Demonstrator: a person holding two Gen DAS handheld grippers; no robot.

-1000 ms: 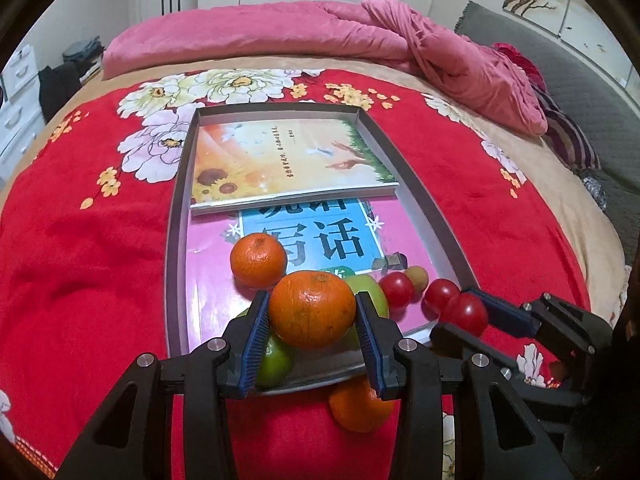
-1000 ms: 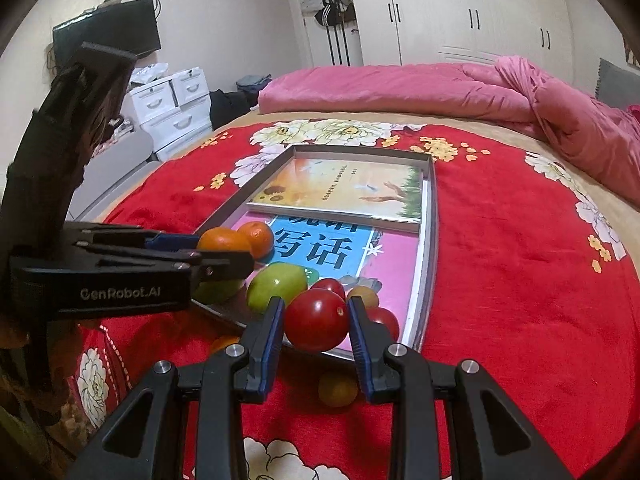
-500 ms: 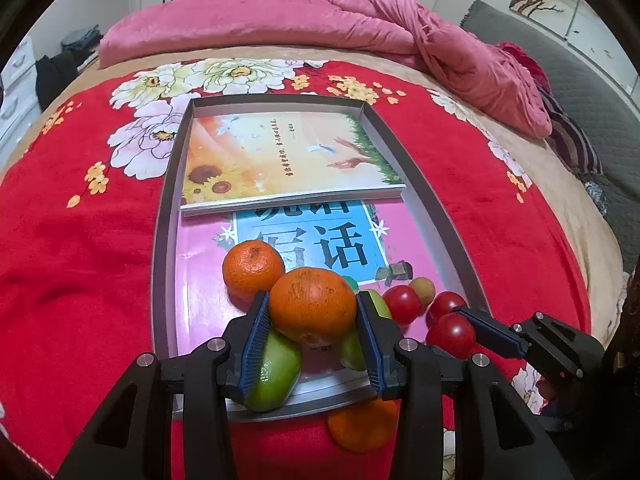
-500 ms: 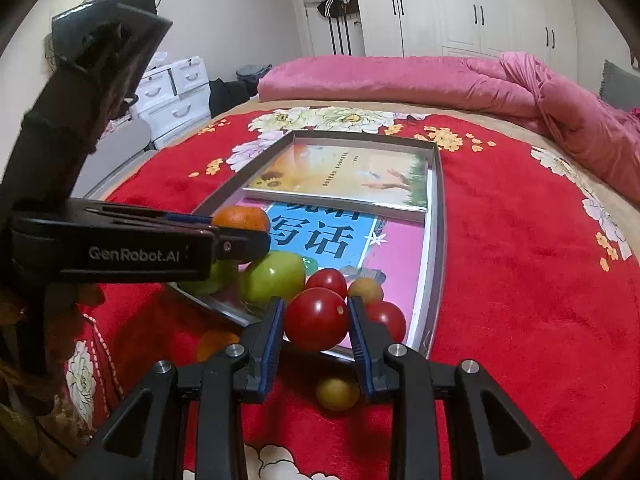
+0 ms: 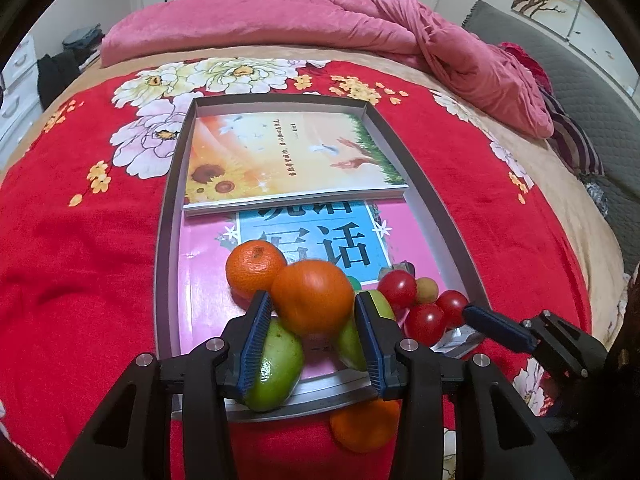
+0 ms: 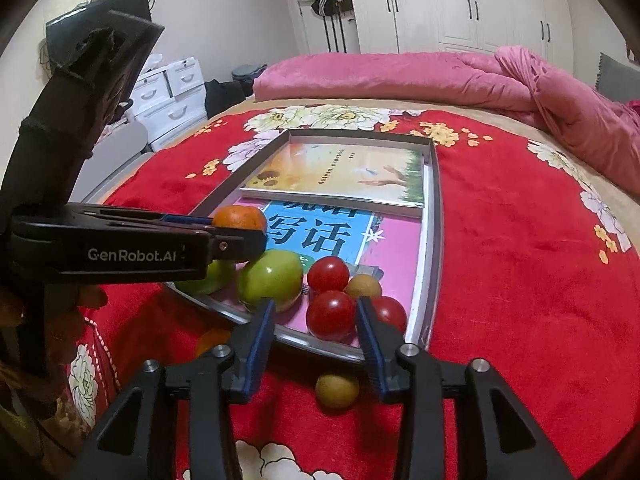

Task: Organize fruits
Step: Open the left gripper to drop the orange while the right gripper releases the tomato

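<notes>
While the left hand-held gripper (image 5: 314, 320) clamps a round orange (image 5: 313, 297), the right hand-held gripper (image 6: 316, 330) opens, tomato (image 6: 330, 314) between.

Red blanket (image 5: 80, 280) with white, pink and yellow flowers. Pink quilt (image 5: 320, 20) behind. Grey tray (image 5: 164, 240) holding a sunflower-print book (image 5: 288, 156) and a pink-and-blue book (image 5: 404, 240). Orange tangerines (image 5: 254, 266), green apples (image 6: 270, 278), red tomatoes (image 6: 330, 314). Black claws (image 5: 312, 336) with blue pads (image 5: 256, 344).

tray (image 5: 168, 216): books (image 5: 288, 160) behind, fruits (image 5: 256, 268) in front; orange (image 5: 366, 426) before rim, perhaps touching
</notes>
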